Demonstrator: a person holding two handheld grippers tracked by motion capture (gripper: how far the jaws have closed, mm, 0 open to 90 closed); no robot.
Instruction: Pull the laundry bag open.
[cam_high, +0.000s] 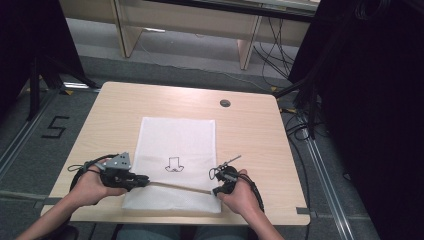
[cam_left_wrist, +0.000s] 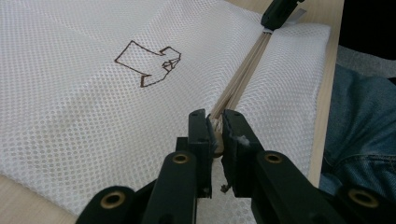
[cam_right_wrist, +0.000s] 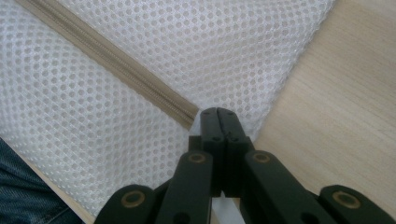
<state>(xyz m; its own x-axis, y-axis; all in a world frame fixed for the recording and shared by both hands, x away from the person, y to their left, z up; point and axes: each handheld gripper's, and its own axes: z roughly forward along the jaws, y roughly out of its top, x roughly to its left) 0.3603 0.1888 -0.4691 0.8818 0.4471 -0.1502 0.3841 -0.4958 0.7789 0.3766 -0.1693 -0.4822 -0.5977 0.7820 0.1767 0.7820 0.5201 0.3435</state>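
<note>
Jaws of left gripper (cam_left_wrist: 215, 122) nearly closed, pinched on zipper pull (cam_left_wrist: 215, 135) | jaws of right gripper (cam_right_wrist: 218, 114) pressed together at zipper's (cam_right_wrist: 112, 60) end, mesh edge apparently gripped | white mesh bag (cam_high: 175, 145) laid flat on wooden table (cam_high: 250, 130), near front edge

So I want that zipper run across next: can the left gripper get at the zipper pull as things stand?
Probably yes: the left gripper looks already shut on something small at the zipper end, likely the pull, and nothing lies on the mesh bag ahead.
</note>
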